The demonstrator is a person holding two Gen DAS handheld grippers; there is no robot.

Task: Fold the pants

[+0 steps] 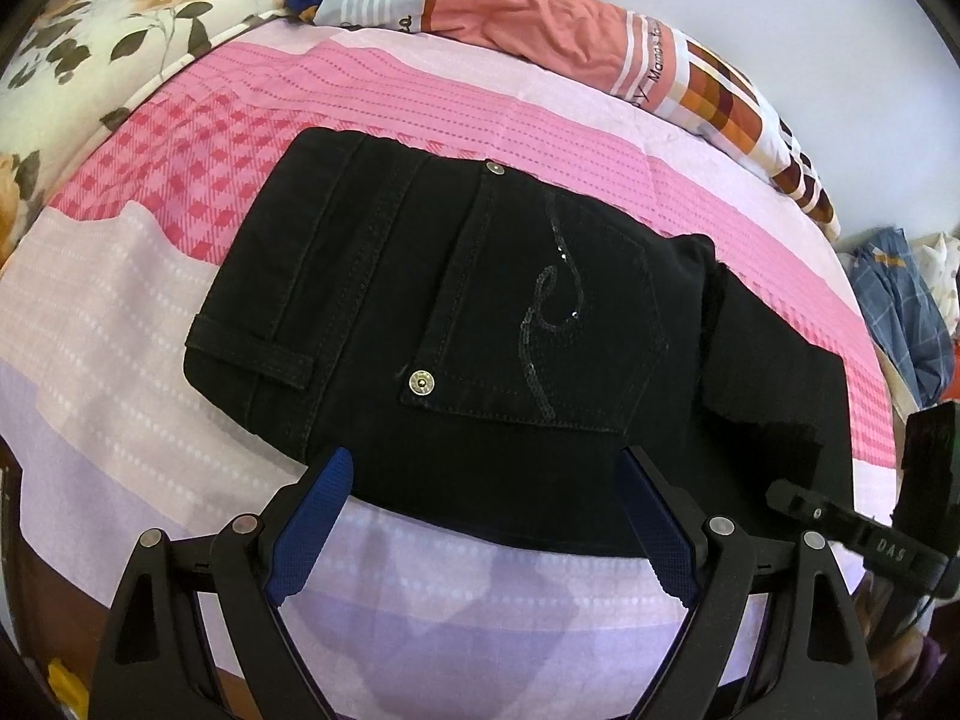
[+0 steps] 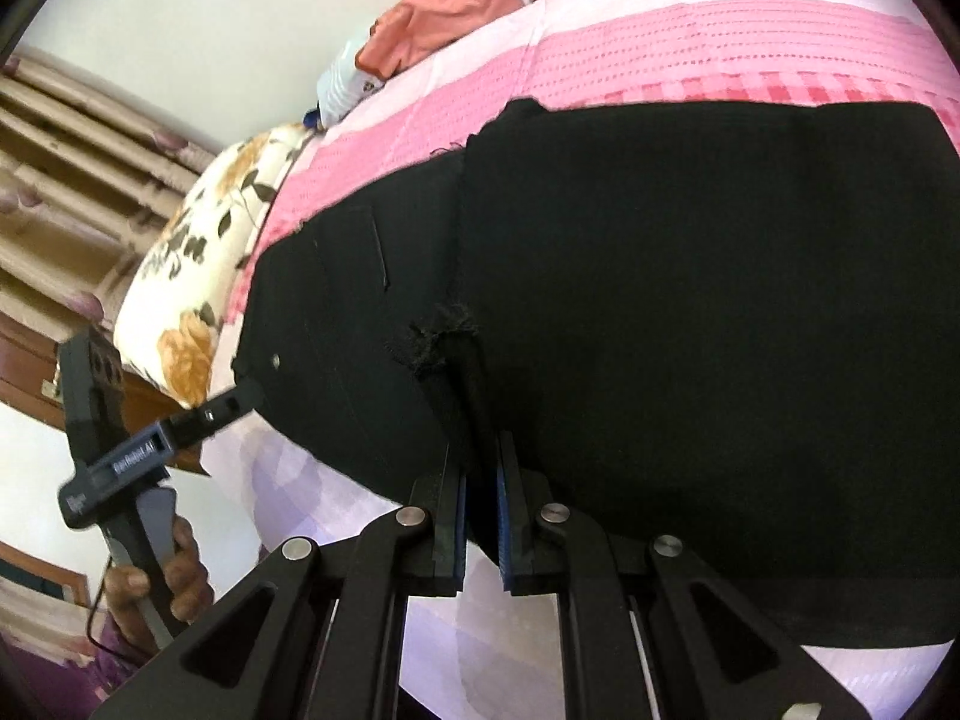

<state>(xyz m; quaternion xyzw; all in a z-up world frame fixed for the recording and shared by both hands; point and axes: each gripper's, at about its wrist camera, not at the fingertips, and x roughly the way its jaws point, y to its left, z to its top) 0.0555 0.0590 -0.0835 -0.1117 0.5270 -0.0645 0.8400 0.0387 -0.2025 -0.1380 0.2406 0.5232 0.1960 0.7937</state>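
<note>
Black pants [image 1: 456, 312] lying folded on pink and lilac bedsheet [image 1: 120, 324], back pocket with sequin swirl [image 1: 552, 312] facing up. Left gripper [image 1: 486, 474] spread wide, blue pads hovering at near edge of pants, grasping nothing. Floral pillow [image 1: 90, 48] far left.

From right wrist: right gripper [image 2: 480, 480] clenched on frayed fold of black pants [image 2: 690, 330] at near edge. Left gripper [image 2: 237, 405] seen at left, tip touching waistband.
</note>
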